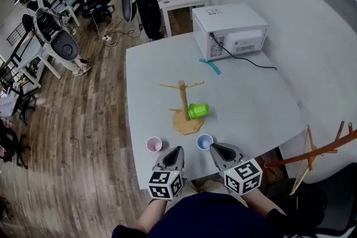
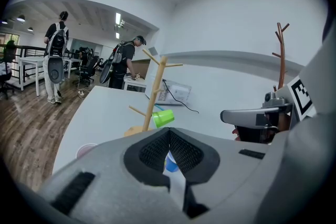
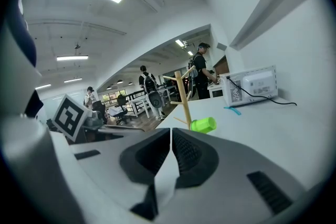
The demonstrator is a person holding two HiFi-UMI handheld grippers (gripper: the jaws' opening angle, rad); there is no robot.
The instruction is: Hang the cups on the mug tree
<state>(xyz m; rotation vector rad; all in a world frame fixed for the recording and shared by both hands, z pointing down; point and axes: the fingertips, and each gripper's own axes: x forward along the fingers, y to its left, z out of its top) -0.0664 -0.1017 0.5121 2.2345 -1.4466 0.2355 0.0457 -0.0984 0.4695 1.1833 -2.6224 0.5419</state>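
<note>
At table edge [image 1: 150, 75], left tongs [image 1: 177, 149], right tongs [image 1: 215, 147] closed; green cup [image 1: 198, 110] on mug tree [image 1: 182, 98]; microwave label [image 1: 213, 11] illegible.

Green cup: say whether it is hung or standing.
Hung: the green cup sits sideways on a low peg of the mug tree.
</note>
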